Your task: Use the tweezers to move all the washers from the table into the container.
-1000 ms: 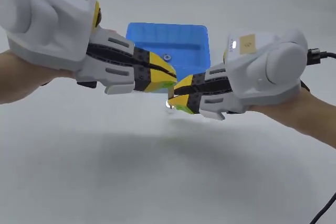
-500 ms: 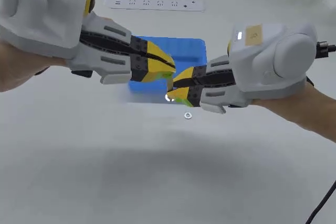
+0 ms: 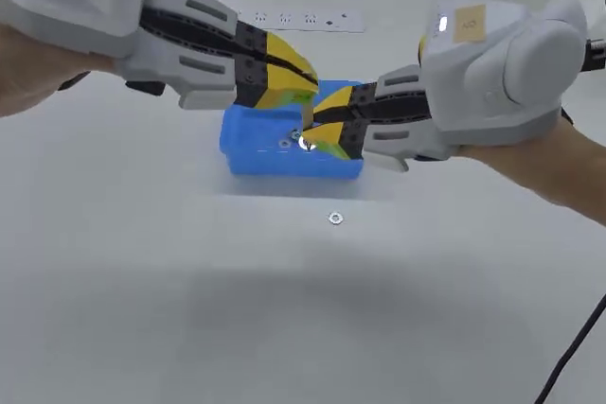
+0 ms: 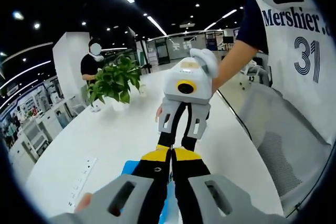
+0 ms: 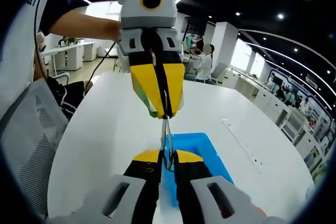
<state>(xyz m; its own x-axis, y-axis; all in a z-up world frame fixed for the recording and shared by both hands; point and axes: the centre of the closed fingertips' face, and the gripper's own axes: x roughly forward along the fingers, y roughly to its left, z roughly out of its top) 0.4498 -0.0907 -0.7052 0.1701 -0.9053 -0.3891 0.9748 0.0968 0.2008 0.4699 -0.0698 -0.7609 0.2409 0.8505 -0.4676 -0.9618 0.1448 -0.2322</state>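
- Washer trouble is the main risk: a small ring (image 3: 307,144), which I take for a washer, hangs at the tweezers (image 5: 166,135) over the container (image 3: 248,156). If the pinch slackens too near the wall, it could bounce off the rim onto the desk (image 3: 189,281).
- Loose washer (image 3: 335,219) lies on the desk just in front of the container's near wall, below both tips and apart from them. It is flat and thin, so the tweezers could skid over it or flick it away.
- Tweezers run between the two tips, so uneven pull from either hand could twist them free.
- Left hand-held gripper (image 3: 305,90) is pressed together on the far end of the tweezers.
- Right hand-held gripper (image 3: 318,135) is pressed together on the tweezers too, with the ring right at its tips.
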